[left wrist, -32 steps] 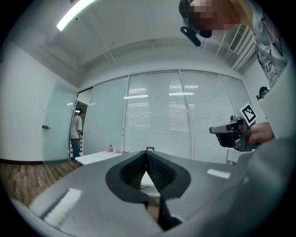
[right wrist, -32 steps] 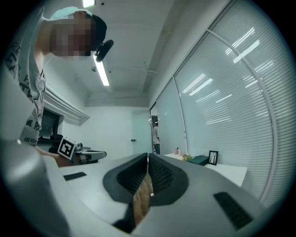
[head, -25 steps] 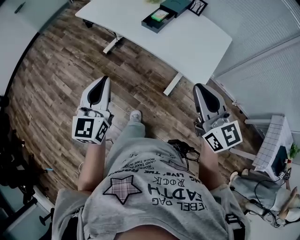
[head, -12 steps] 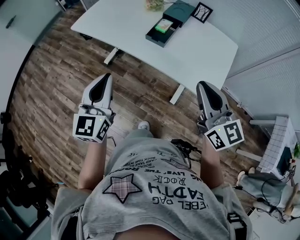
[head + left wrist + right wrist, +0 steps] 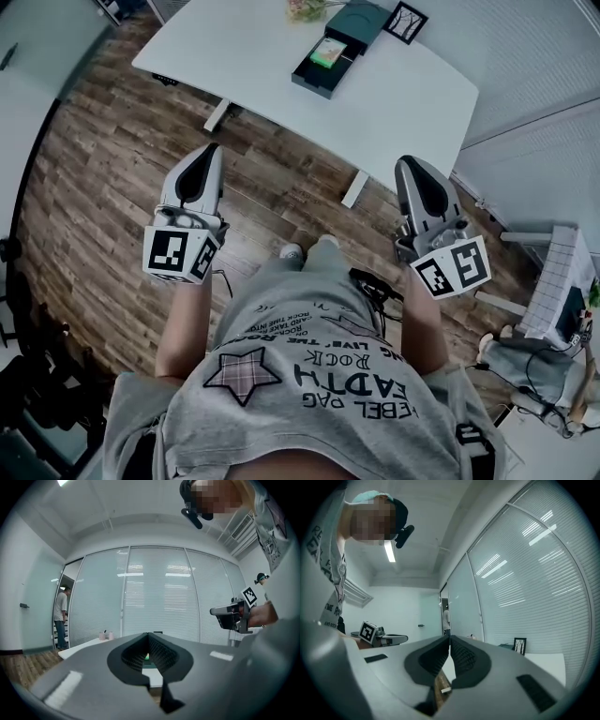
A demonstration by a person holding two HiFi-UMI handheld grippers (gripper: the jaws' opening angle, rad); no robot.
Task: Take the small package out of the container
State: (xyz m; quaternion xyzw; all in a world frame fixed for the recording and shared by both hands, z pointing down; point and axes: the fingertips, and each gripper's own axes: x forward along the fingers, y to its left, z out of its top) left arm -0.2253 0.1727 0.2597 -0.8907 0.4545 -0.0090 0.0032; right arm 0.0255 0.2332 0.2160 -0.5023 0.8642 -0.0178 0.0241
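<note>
- Standing on the wooden floor, well apart from the white tabletop, the person is holding one tool in each hand at about waist height, so nothing of the task is within reach yet.
- The left tool is pointing level toward the tabletop. Its own view is showing the ribbed pads meeting edge to edge, with nothing caught between them.
- The right tool is likewise pointing level and forward, its jaws pressed together and empty.
- The container, a dark open tray, is sitting near the far side of the tabletop. A darker sleeve or lid is lying at its far end, though I cannot tell whether the tray is partly inside it. Either way, the inside is lying open from above.
- The small package, green on top, is lying flat inside the container, untouched.
- A small framed picture is standing just beside the sleeve, and it is looking close enough to be knocked by a reach from the right.
- Judging from this, the fetching step is not begun. The tools are probably being held closed because nothing needs gripping until the person is at the tabletop. One of them will have to open before going down over the small package.
</note>
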